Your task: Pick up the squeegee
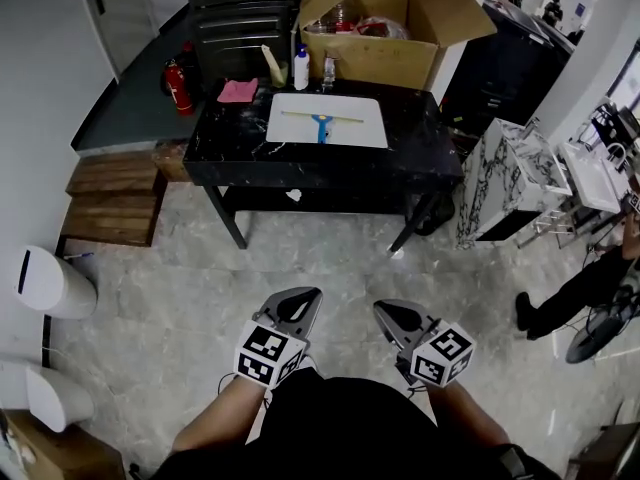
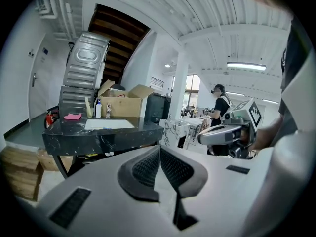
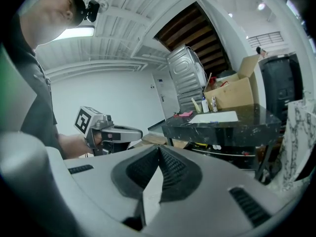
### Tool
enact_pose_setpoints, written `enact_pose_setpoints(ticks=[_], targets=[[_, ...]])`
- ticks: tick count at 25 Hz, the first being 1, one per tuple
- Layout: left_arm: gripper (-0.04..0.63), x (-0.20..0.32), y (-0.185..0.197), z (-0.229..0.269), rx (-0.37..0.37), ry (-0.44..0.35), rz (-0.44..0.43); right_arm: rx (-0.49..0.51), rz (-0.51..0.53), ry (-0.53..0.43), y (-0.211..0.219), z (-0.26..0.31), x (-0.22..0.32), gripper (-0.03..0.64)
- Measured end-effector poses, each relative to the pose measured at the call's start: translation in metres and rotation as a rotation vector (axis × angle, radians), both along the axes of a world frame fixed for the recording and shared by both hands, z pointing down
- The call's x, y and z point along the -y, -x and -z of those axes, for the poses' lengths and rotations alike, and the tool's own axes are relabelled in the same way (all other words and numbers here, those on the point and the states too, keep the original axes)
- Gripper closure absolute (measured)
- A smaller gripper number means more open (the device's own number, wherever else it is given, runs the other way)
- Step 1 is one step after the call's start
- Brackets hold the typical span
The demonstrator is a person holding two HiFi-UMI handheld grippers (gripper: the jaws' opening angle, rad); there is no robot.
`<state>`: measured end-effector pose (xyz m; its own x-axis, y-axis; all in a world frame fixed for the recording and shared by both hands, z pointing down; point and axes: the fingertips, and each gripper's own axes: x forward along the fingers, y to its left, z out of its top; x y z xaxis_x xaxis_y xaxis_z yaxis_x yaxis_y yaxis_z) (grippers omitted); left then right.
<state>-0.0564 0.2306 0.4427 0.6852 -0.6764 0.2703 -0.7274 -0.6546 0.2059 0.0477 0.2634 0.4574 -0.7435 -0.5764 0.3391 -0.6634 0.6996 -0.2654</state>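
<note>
While standing back on the grey floor (image 1: 180,268), holds the left gripper (image 1: 303,298) and right gripper (image 1: 388,311) low and side by side, both squeezed shut with nothing inside. Sees the squeegee (image 1: 322,123) with its blue handle lying flat on a white mat (image 1: 355,128) on the black table (image 1: 230,143), well apart from both grippers. Sees a pink cloth (image 1: 238,91), a bottle (image 1: 301,68) and an open box (image 1: 380,63) at the table's back edge.

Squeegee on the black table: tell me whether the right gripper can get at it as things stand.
Probably not yet. The squeegee lies uncovered on a white board on the black table, but the right gripper hangs over the floor, well short of the table, jaws shut.
</note>
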Motion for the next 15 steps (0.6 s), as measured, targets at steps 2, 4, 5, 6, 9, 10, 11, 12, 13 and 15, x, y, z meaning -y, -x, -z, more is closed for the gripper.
enact_pose_setpoints(ticks=[2,4,5,6,9,10,11,12,13,15], targets=[[0.577,0.009,0.006,0.001,-0.005,0.006,-0.001,0.002,-0.015,0.000,0.003,0.001,0.009,0.609],[0.577,0.018,0.013,0.001,-0.002,0.006,-0.003,0.004,-0.032,0.001,0.007,0.001,0.016,0.607],[0.577,0.021,0.015,0.001,-0.002,0.006,-0.005,0.007,-0.038,0.002,0.009,0.000,0.019,0.607],[0.577,0.024,0.018,0.001,-0.003,0.006,-0.009,0.011,-0.042,0.002,0.011,-0.001,0.022,0.608],[0.577,0.030,0.023,0.001,-0.004,0.004,-0.021,0.014,-0.051,0.001,0.018,-0.003,0.030,0.607],[0.577,0.032,0.025,0.000,-0.004,0.005,-0.024,0.016,-0.054,0.000,0.020,-0.003,0.032,0.607],[0.577,0.033,0.027,-0.001,-0.005,0.006,-0.026,0.022,-0.057,-0.002,0.022,-0.002,0.034,0.607],[0.577,0.035,0.029,-0.003,-0.005,0.007,-0.027,0.029,-0.061,-0.002,0.024,-0.001,0.036,0.607],[0.577,0.036,0.031,-0.004,-0.004,0.008,-0.029,0.036,-0.064,-0.002,0.026,-0.001,0.037,0.607],[0.577,0.037,0.034,-0.006,-0.003,0.011,-0.032,0.036,-0.070,-0.003,0.029,0.001,0.040,0.607]])
